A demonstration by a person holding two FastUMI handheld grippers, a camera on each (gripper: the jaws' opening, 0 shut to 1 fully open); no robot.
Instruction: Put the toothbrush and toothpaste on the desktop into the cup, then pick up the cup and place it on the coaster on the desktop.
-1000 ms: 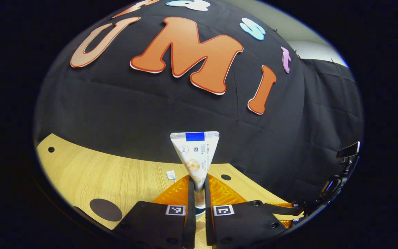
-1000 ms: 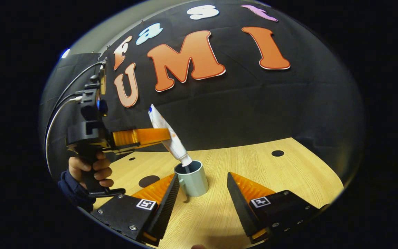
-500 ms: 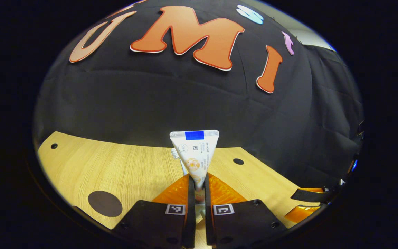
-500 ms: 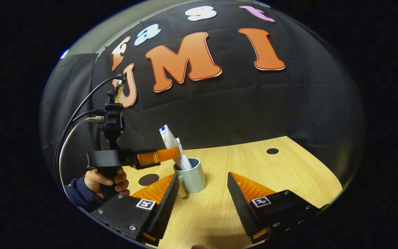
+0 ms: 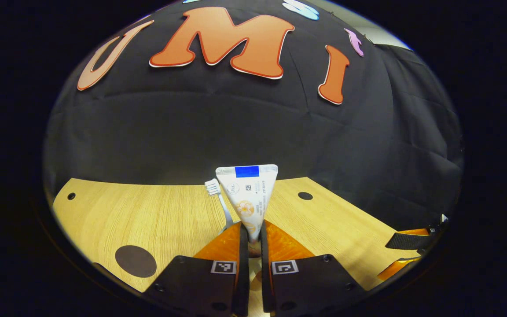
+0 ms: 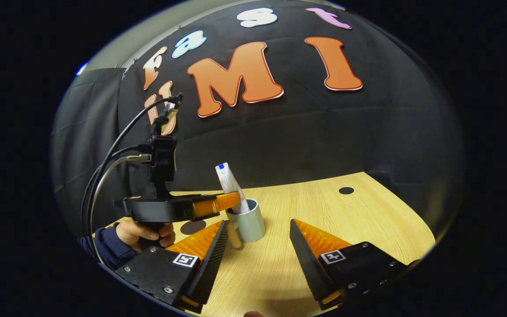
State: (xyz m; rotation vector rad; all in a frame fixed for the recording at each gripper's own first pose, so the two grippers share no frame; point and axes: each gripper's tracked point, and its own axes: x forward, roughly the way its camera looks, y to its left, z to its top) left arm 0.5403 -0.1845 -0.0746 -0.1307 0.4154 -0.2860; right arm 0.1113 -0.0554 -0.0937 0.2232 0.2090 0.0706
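Left gripper view, jaws clamping toothpaste (image 5: 247, 196), toothbrush (image 5: 216, 197) beside

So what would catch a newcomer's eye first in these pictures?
Probably the toothpaste tube, pinched upright in the left gripper and reaching down into the pale cup mid-table. A toothbrush stands beside it, and the right gripper waits open, just short of the cup.
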